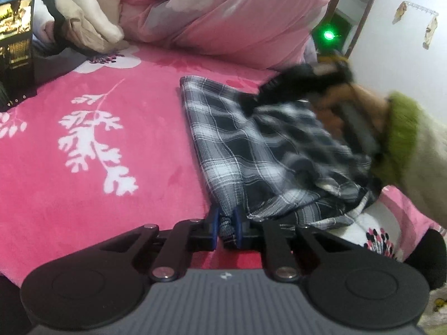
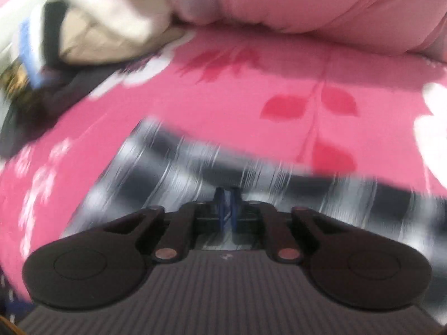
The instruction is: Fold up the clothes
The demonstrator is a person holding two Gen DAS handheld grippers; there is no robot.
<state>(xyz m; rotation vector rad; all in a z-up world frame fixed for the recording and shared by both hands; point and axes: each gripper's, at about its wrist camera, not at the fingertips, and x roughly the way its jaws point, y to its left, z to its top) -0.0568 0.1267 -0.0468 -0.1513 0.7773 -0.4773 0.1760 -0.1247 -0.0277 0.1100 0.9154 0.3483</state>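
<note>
Two grippers, one plaid garment

My left gripper [image 1: 226, 224] pinches a bunched corner of the plaid garment [image 1: 237, 145]; my right gripper [image 2: 227, 209] is clamped on its blurred cloth. It lies on one pink floral blanket [image 1: 97, 145], one pink quilt [image 1: 223, 8] heaped beyond.

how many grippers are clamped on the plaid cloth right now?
2. The left gripper pinches the near edge of the black-and-white plaid cloth; the right gripper pinches another part of it, blurred there.
</note>
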